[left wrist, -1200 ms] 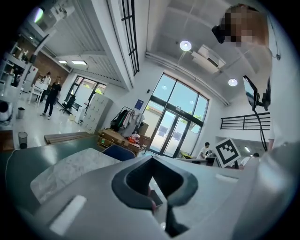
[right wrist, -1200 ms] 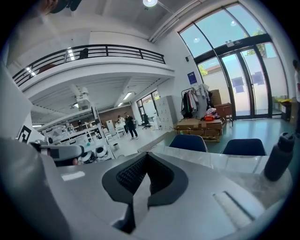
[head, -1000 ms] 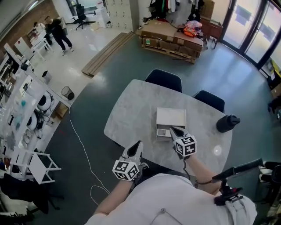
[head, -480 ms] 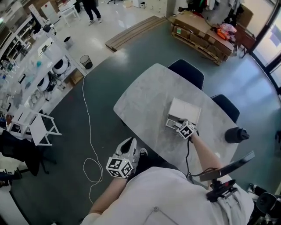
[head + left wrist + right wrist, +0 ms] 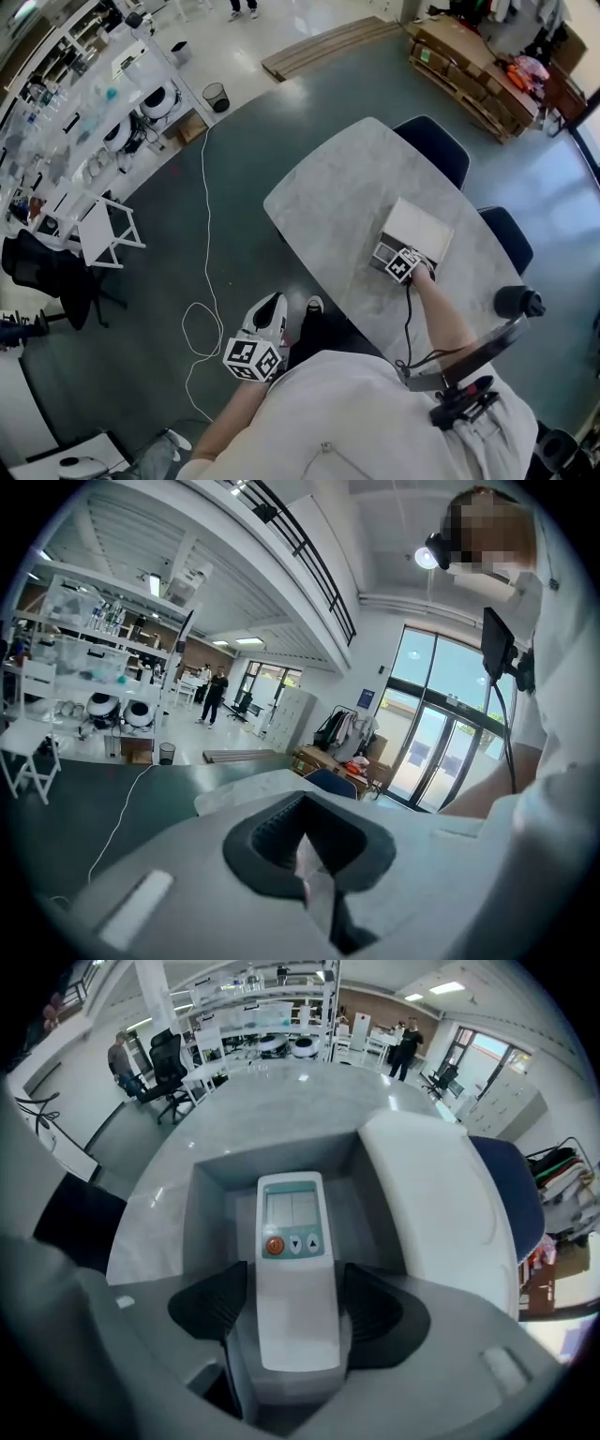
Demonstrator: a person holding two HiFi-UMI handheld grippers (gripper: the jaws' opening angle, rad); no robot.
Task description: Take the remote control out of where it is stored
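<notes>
A white remote control (image 5: 295,1269) with an orange button lies lengthwise in the open drawer (image 5: 211,1213) of a white box (image 5: 422,228) on the grey table (image 5: 337,197). My right gripper (image 5: 293,1312) reaches into that drawer, and its two black pads press the remote's lower half from both sides. In the head view the right gripper (image 5: 394,255) sits at the box's near end. My left gripper (image 5: 272,305) hangs off the table's near edge over the floor, its jaws shut and holding nothing.
A dark bottle (image 5: 518,302) stands on the table to the right of the box. Two dark chairs (image 5: 434,142) are tucked in at the far side. A white cable (image 5: 202,309) loops on the floor at left, with shelving beyond it.
My right gripper has moved forward into the box's open drawer and now has the remote between its pads. The left gripper stays low beside the table edge. The head view has swung.
</notes>
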